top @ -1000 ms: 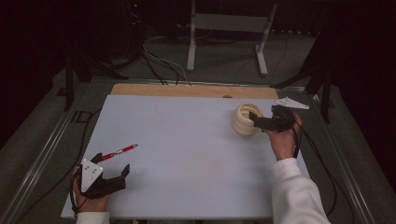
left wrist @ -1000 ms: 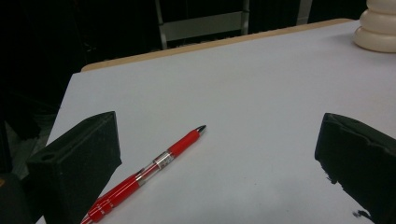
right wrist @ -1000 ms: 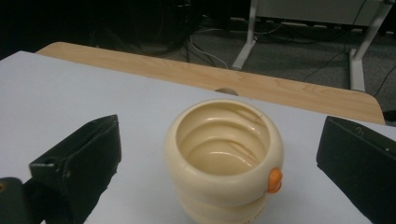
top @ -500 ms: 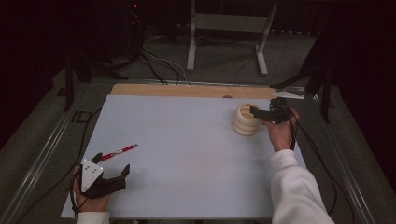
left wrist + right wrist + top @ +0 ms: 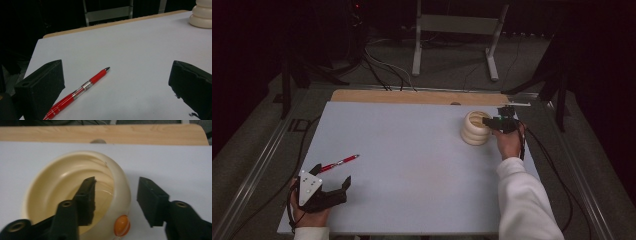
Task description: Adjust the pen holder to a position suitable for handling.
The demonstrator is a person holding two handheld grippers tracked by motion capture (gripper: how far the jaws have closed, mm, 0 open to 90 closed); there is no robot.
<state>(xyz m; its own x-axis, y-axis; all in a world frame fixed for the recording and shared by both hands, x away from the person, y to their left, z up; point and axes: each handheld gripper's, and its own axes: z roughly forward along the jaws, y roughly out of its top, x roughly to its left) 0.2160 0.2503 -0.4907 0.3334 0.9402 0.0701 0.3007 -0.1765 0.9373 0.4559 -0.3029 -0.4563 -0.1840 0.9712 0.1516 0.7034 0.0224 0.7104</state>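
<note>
A cream ribbed cup stands at the far right of the white table. My right gripper hangs over its right rim. In the right gripper view one jaw is inside the cup and the other outside, with the wall between them; the jaws have just been closing, and a gap still shows on both sides of the wall. An orange round mark sits on the cup's side. A red pen lies at the near left. My left gripper rests open just behind it, and the pen lies between its jaws, closer to the left one.
A wooden strip runs along the table's far edge. Behind it stands a metal frame, with cables on the floor. A cable trails off the right edge from the right hand. The cup shows far off in the left gripper view.
The right hand has moved left and down onto the cup's rim, and its jaws have narrowed around the wall. The left hand and the pen have not moved.
</note>
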